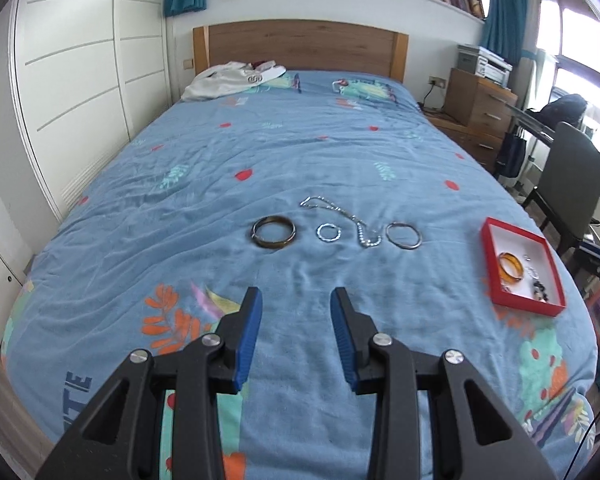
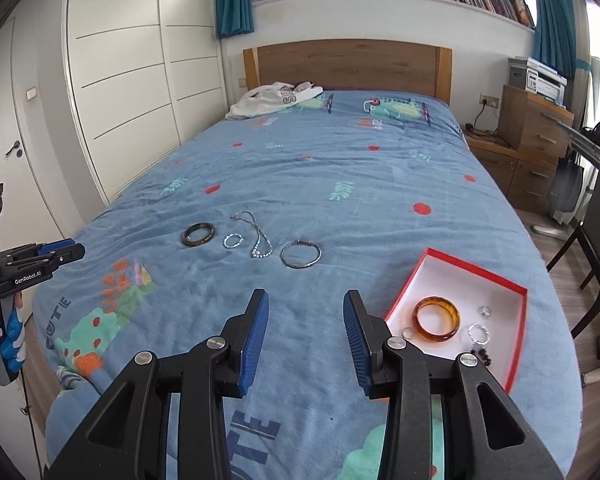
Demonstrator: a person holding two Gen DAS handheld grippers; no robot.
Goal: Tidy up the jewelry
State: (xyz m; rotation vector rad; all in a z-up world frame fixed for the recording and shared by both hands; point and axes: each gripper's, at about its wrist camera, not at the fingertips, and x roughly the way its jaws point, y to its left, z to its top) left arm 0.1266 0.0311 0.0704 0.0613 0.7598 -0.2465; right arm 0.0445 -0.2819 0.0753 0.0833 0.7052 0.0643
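Observation:
On the blue bedspread lie a dark bangle (image 1: 274, 232) (image 2: 198, 234), a small silver ring bracelet (image 1: 329, 233) (image 2: 233, 241), a silver chain necklace (image 1: 350, 220) (image 2: 256, 236) and a thin silver bangle (image 1: 404, 235) (image 2: 301, 254). A red box with white inside (image 1: 488, 256) (image 2: 516, 320) holds an amber bangle (image 1: 511, 267) (image 2: 437, 318), small rings and dark beads. My left gripper (image 1: 296, 300) is open and empty, short of the row. My right gripper (image 2: 306, 304) is open and empty, left of the box. The left gripper also shows at the right wrist view's left edge (image 2: 60, 254).
The bed has a wooden headboard (image 1: 300, 46) and white clothing (image 1: 232, 80) near the pillows' end. White wardrobe doors (image 1: 80, 80) stand left. A wooden drawer unit (image 2: 536, 128) with a printer and a dark chair (image 1: 568, 176) stand right.

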